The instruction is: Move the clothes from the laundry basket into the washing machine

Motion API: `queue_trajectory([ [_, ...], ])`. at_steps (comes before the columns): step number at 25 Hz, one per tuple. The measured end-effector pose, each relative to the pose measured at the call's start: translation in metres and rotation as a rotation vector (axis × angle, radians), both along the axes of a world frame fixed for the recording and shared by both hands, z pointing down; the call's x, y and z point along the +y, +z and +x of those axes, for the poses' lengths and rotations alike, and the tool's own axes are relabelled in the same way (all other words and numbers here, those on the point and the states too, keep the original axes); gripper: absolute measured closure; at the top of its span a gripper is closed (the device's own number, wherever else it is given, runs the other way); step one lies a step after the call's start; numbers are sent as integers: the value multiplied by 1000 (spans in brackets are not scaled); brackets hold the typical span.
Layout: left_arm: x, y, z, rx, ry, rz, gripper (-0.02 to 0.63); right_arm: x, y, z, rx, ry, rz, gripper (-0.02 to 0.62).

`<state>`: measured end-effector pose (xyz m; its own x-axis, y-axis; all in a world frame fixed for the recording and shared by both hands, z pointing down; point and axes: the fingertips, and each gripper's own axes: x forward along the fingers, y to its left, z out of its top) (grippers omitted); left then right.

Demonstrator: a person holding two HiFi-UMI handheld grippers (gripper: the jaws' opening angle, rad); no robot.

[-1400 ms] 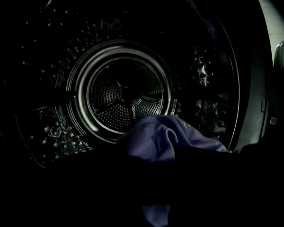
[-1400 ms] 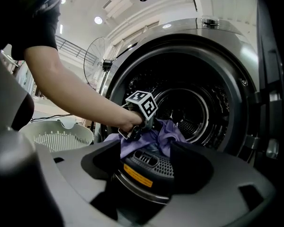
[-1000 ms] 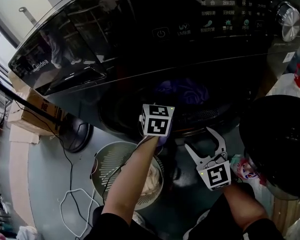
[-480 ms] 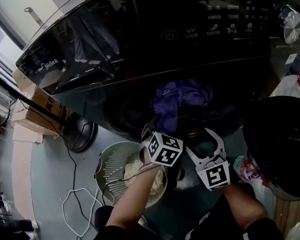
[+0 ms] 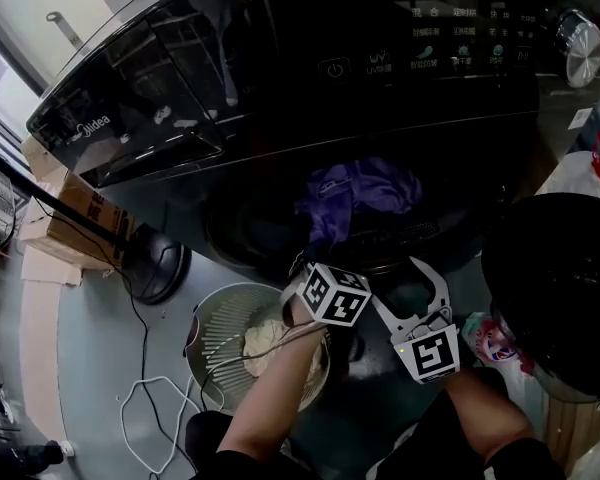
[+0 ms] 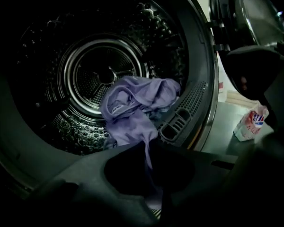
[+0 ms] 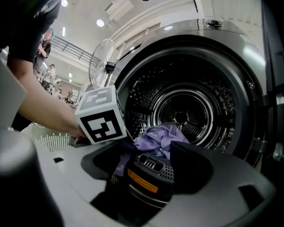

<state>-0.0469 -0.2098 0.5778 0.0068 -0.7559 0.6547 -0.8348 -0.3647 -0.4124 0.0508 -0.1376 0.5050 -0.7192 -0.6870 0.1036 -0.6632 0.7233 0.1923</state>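
Purple garment (image 6: 137,103) drapes over the drum's (image 6: 85,79) near rim. The left gripper's (image 6: 149,148) fingers have just closed on its hanging tail. The right gripper (image 5: 398,280), just right, has its fingers spread and empty.

The washing machine (image 5: 280,78) is gleaming glossy black with white icons, its drum (image 6: 99,74) is shining silver with a dimpled pattern, and a purple garment (image 5: 355,193) is standing out against it. The left gripper (image 6: 149,155) is showing dark grey jaws and the right gripper (image 5: 400,280) pale grey ones, each carrying a white cube printed with black square markers. The basket (image 5: 215,318) is looking off-white and slatted, with cream cloth (image 5: 270,340), and a carton (image 6: 251,124) is showing red, white and blue.
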Motion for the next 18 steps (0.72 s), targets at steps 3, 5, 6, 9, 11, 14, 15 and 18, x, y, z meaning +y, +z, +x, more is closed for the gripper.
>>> queue_trajectory([
  [3,-9,-24,5,88,0,56,578,0,-3,4,4,-1,15,302],
  [5,-22,-47,9,158,-3,118,578,-1,-3,6,-11,8,10,302],
  [6,-31,-57,11,207,-8,146,578,-1,-3,7,-20,14,4,302],
  [9,-56,-83,17,367,-31,219,578,0,0,13,-24,28,-10,302],
  [11,-74,-96,17,419,-47,291,579,-1,0,18,-17,38,-13,302],
  [14,-101,-103,11,453,-82,376,580,-1,0,25,-15,55,-17,302],
  [15,-110,-103,8,462,-93,394,578,-1,0,26,-14,58,-18,302],
  [18,-130,-101,1,493,-103,419,578,-1,0,30,-25,73,-21,302],
])
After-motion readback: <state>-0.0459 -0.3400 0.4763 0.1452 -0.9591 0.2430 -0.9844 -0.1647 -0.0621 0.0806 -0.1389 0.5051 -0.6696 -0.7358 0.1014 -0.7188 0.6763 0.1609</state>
